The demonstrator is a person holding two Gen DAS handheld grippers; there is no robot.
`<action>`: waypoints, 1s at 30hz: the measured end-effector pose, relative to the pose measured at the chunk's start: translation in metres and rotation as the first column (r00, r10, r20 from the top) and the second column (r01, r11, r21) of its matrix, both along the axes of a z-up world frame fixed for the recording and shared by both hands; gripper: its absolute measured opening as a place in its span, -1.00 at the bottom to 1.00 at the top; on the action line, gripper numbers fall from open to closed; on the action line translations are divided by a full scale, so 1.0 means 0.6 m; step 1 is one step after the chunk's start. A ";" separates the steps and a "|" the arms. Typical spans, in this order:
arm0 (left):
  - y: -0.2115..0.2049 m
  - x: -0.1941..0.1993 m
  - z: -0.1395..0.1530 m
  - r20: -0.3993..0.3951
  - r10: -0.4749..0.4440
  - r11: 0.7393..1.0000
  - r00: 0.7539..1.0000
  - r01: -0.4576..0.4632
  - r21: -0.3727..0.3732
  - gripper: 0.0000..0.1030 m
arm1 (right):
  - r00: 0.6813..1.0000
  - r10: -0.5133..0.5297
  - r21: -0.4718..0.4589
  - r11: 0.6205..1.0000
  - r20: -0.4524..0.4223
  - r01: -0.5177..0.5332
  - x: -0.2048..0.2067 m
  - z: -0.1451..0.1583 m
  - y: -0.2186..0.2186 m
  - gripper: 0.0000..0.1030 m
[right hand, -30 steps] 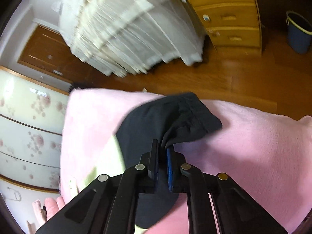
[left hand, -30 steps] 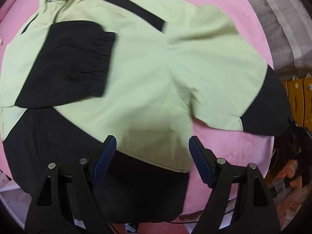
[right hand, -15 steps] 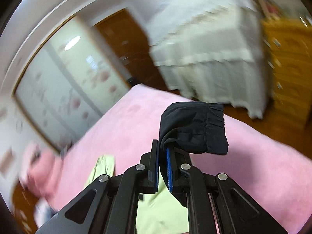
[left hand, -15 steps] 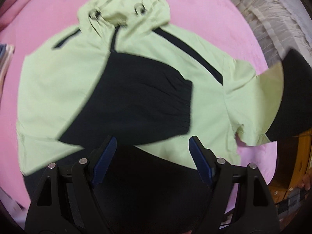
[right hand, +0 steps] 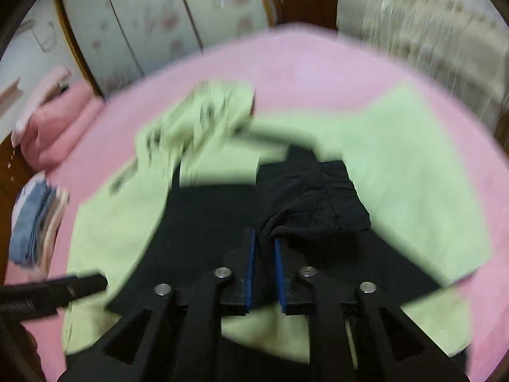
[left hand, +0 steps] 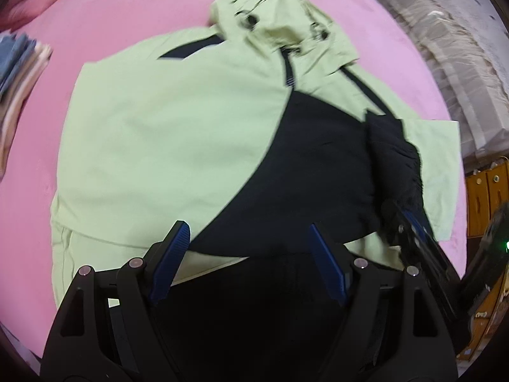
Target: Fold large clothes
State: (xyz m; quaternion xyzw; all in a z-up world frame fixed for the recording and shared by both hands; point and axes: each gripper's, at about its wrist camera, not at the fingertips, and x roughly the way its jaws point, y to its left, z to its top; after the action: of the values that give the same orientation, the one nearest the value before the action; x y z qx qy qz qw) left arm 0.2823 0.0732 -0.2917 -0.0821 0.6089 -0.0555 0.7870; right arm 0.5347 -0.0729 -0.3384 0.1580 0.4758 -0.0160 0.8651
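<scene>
A light green and black hooded jacket [left hand: 165, 146] lies spread on the pink bed [left hand: 127, 9], hood [left hand: 280, 22] at the far end. One black sleeve [left hand: 302, 175] is folded across its body. My left gripper [left hand: 248, 248] is open and empty above the jacket's near black hem. My right gripper [right hand: 264, 248] is shut on the black cuff of the other sleeve [right hand: 318, 203], holding it over the jacket's middle; it also shows in the left wrist view [left hand: 410, 222]. The right wrist view is blurred.
A stack of folded clothes [left hand: 19, 63] lies at the bed's left edge, also in the right wrist view [right hand: 35, 222]. Pink pillows [right hand: 57, 127] sit at the far left. A white covered piece [left hand: 445, 47] and yellow drawers [left hand: 486, 197] stand to the right.
My right gripper has carried the black cuff from the bed's right side up and over onto the jacket's body. The left gripper has stayed open and shifted along the jacket.
</scene>
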 end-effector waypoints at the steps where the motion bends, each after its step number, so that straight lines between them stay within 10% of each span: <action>1: 0.003 -0.002 -0.004 -0.003 0.005 1.000 1.000 -0.005 0.000 0.44 | 1.000 0.009 0.024 1.000 -0.003 -0.009 -0.008 -0.011 0.009 -0.14; 6: 0.000 -0.002 0.000 0.001 -0.011 1.000 1.000 0.011 -0.017 0.44 | 0.994 0.038 -0.024 0.999 0.101 -0.036 -0.023 0.001 0.021 0.49; 16: -0.151 -0.008 0.023 0.064 -0.248 0.967 0.967 0.243 0.073 0.45 | 0.995 -0.018 -0.037 0.999 0.097 0.022 -0.089 0.061 -0.067 0.68; 30: -0.387 -0.043 -0.013 0.257 -0.489 0.840 0.833 0.372 0.395 0.45 | 0.993 -0.062 -0.054 0.997 -0.097 0.057 -0.187 0.018 -0.282 0.72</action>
State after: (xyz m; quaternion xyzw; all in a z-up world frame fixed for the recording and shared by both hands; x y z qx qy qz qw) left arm 0.2562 -0.1591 -0.2993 0.2026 0.4633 -0.1450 0.8505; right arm 0.4223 -0.2421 -0.3273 0.1488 0.5125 -0.0619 0.8434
